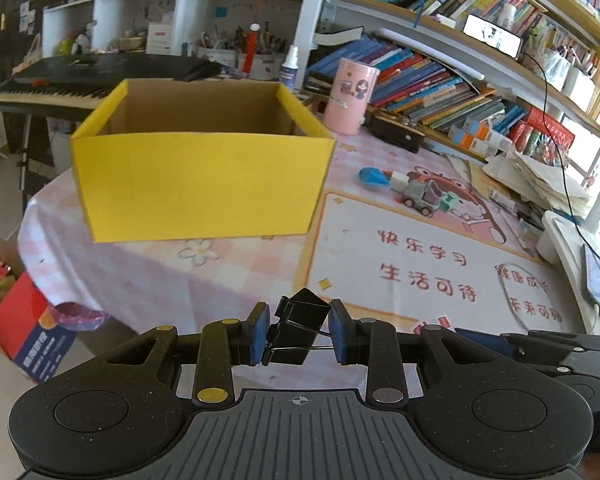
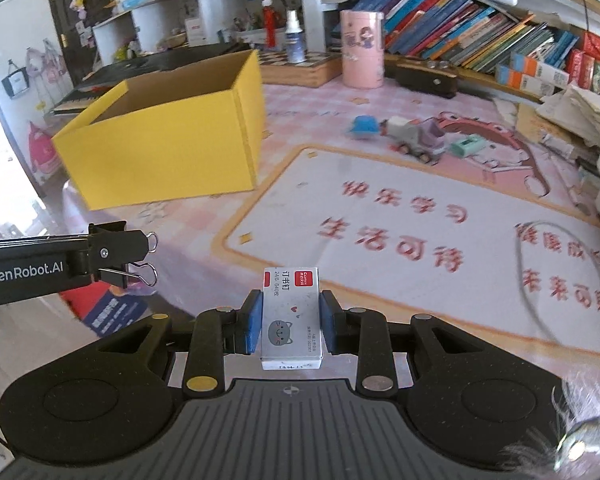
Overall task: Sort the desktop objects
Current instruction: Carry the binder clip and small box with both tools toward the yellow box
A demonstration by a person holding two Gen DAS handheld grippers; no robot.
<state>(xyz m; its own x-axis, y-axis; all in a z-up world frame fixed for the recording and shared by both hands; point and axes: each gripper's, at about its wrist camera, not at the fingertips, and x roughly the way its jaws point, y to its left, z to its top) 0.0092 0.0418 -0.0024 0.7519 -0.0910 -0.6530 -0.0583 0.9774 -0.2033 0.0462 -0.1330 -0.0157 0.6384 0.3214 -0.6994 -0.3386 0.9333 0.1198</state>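
Box floor is hidden behind its front wall in both views. Toy truck and blue toy are smeared in the right view, details unreadable. Mat print is blurred there. Left view: phone is cut by the edge, keyboard partly cropped.

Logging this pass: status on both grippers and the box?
Left gripper shut on black binder clip. Right gripper shut on staples box. Yellow box open-topped, ahead on the table. Nothing between grippers and box.
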